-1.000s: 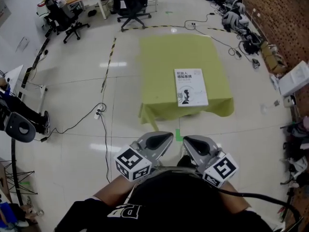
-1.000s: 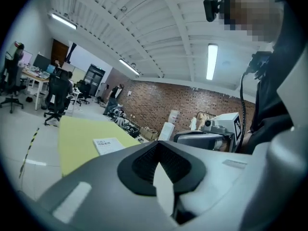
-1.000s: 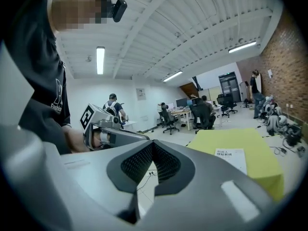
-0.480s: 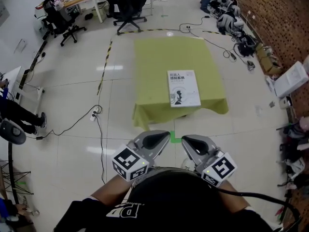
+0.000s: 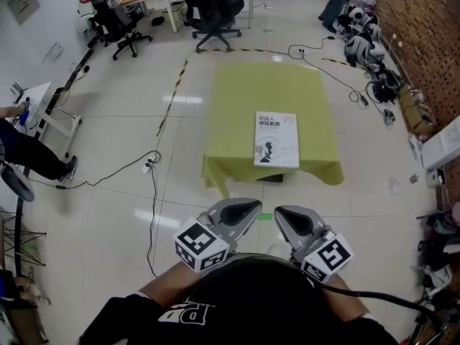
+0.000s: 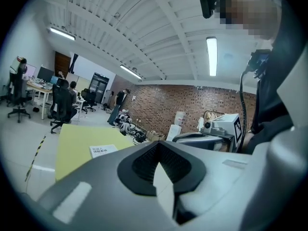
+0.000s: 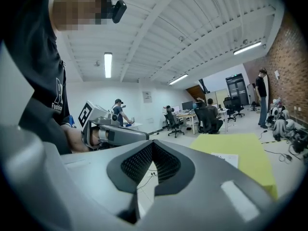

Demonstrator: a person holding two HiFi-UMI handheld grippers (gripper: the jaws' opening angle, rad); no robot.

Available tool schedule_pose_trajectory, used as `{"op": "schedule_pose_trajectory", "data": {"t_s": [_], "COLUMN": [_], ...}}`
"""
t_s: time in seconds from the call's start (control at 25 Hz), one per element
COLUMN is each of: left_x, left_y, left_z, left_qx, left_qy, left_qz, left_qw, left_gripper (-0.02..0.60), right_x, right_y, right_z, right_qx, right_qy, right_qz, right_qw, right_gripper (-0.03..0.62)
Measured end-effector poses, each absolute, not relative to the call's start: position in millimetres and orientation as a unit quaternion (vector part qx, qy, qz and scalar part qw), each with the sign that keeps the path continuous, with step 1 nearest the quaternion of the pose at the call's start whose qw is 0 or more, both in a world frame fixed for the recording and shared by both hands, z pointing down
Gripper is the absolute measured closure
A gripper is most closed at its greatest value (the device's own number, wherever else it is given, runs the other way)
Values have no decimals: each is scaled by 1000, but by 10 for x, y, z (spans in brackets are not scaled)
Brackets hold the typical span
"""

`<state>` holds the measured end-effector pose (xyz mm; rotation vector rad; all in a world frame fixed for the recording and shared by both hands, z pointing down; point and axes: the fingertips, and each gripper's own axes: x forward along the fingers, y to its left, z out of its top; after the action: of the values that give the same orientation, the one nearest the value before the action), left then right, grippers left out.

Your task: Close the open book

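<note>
Stands well ahead: yellow counter (image 5: 241, 85). Lies flat near its near edge, right of middle, cover up and seemingly already shut: book (image 5: 276, 140). Held back at the chest, jaws pinched together on nothing: left tool (image 5: 237, 210), right tool (image 5: 293, 220). Risks shoving the book off that near edge if prodded needlessly.

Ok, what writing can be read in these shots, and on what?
"Fashio": white print on the person's black shirt, the rest cut off.
Large white letters on the shirt front in the head view: partly hidden, unreadable.
Title on the cover of the book: too small to read.
Print on the wall sign: too small to read.
</note>
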<state>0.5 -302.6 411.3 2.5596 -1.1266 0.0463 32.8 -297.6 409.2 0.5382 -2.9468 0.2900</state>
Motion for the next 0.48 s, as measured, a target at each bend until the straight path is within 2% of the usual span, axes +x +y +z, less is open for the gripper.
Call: {"op": "schedule_pose_trajectory", "data": {"t_s": [0.48], "left_x": [196], "left_y": [-3001], "left_z": [4089], "left_qx": [905], "left_qy": [-387], "left_qz": [38], "left_qw": [171], "left_gripper": [574], "right_x": [495], "right_y": [-2940], "right_z": [4112], "right_qx": [186], "right_qy": [-975], "right_qz": [107], "right_qw": [49], "right_gripper": [588]}}
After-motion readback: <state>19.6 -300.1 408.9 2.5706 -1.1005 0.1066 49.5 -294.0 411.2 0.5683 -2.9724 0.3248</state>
